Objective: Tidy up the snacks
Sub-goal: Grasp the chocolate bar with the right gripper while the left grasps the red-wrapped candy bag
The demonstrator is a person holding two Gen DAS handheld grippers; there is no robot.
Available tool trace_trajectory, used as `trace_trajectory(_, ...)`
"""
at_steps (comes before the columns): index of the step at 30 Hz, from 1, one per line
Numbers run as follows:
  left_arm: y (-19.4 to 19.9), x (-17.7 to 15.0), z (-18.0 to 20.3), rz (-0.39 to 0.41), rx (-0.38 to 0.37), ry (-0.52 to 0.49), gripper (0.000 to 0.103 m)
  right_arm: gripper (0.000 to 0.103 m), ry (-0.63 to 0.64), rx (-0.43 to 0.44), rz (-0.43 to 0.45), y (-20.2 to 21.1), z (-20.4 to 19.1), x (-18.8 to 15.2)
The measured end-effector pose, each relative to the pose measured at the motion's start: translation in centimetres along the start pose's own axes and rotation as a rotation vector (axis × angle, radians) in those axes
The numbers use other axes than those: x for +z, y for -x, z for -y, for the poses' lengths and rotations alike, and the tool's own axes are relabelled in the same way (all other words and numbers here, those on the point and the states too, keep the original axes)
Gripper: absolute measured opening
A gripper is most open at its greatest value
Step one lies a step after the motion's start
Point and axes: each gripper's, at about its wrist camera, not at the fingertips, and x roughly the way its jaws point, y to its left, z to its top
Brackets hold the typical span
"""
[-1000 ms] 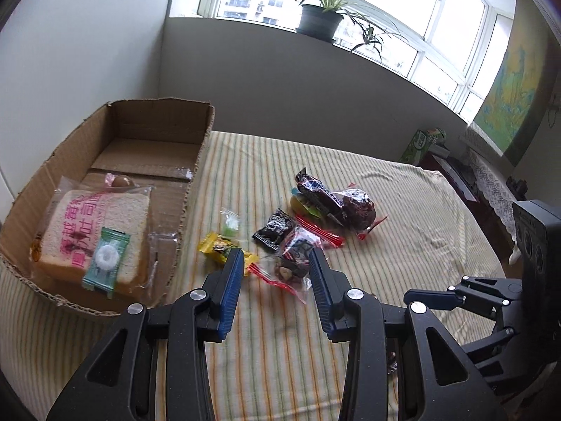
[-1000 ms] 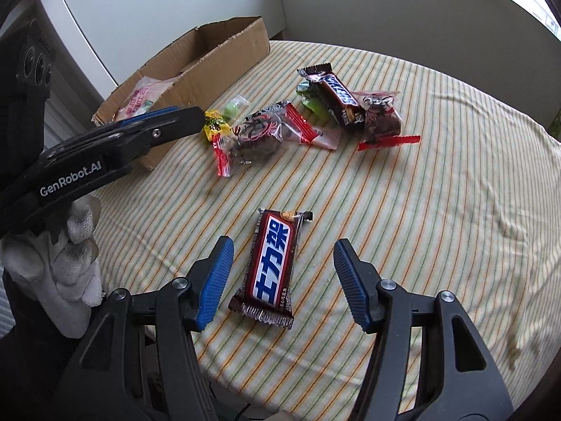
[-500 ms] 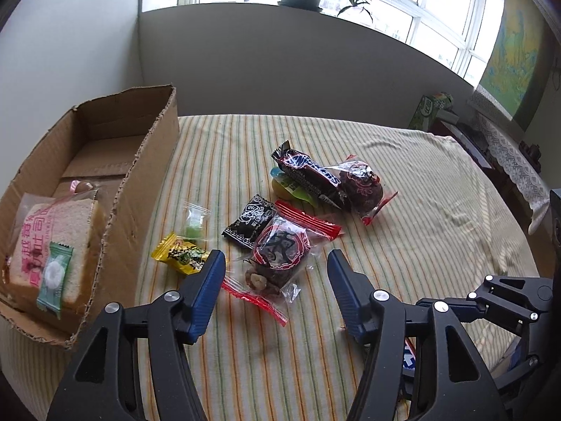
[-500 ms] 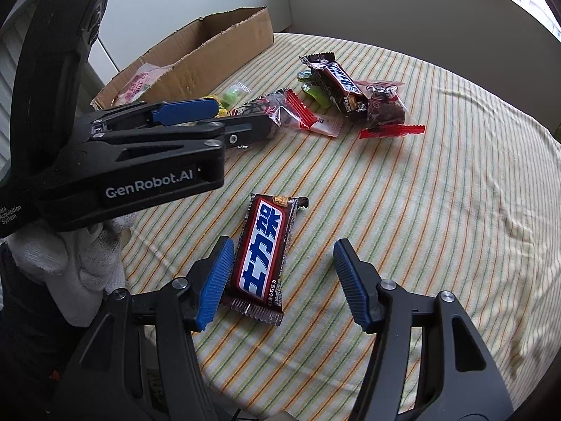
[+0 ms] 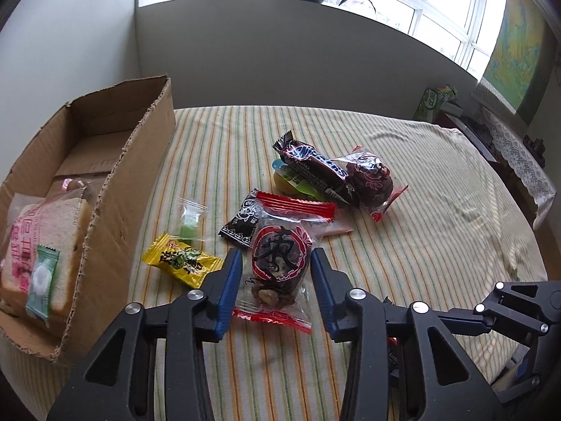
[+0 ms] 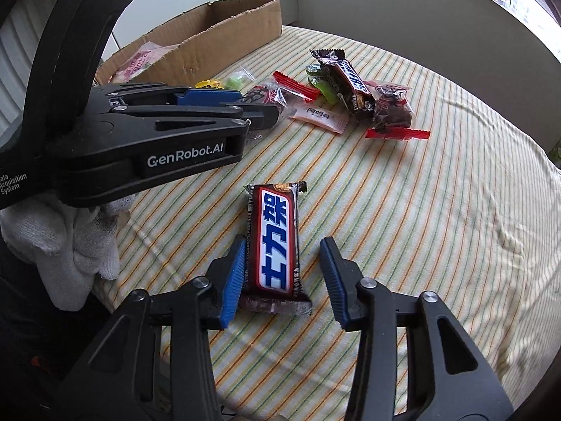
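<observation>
Both grippers closing: left gripper [image 5: 276, 282] around my date packet [image 5: 278, 259], right gripper [image 6: 282, 273] around chocolate bar [image 6: 275, 245]; neither pinched. Next: clamp, lift, carry to box [image 5: 115, 189].

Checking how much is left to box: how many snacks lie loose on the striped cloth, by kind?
Chocolate bars: 2
Red-ended clear packets: 2
Small wrapped sweets: 4
Green jelly cup: 1
Total: 9
</observation>
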Motion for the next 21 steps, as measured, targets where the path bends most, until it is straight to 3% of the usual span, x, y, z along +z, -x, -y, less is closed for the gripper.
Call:
trace_trajectory(2, 0.0, 0.0, 0.2, 0.005, 0.011, -0.009, 0.032, 0.031, 0.002, -0.005, 0.001, 0.3, -0.1, -0.1)
trace_trajectory(13, 1.4, 0.4, -0.7, 0.033, 0.000, 0.034, 0.030, 0.030, -0.038, -0.017, 0.027, 1.4, 1.2, -0.2)
trace_trajectory(21, 4.9, 1.0, -1.5, 0.127, -0.026, 0.070, 0.030, 0.030, -0.054, -0.028, 0.115, 4.4, 1.6, 2.2)
